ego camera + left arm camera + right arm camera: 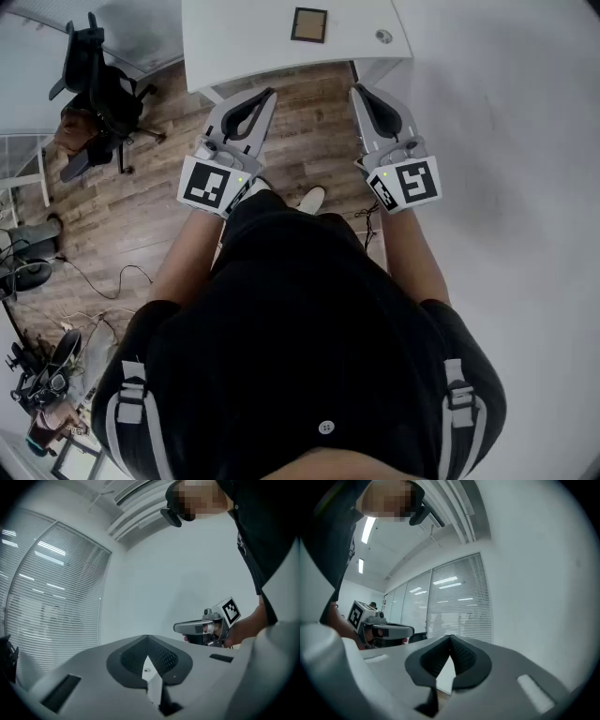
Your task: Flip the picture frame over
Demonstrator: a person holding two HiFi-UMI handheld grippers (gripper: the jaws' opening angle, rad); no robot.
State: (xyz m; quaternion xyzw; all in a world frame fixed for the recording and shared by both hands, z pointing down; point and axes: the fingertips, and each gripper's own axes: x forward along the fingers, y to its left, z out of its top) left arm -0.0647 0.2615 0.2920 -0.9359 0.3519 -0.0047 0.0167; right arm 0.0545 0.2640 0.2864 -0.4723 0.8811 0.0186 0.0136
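Black shirt (309, 319) fills the lower half of the head view, closest to the lens. Ahead of it we hold the left gripper (271, 92) and the right gripper (355, 89) level and side by side, with a clear gap between them. Both hang above the wooden floor (309, 141), their tips at the near edge of the white table (234, 42).

We read both sets of jaws as closed. In the left gripper view the two jaw tips meet with nothing between them, and the right gripper view shows the same.

We locate the picture frame (308, 25) lying flat on the table, toward its far side, well ahead of both grippers and untouched. It shows a dark brown border around a tan centre. A small round silvery object (383, 37) lies on the table to the frame's right, apart from it. A black office chair (103, 89) stands on the floor at the left.
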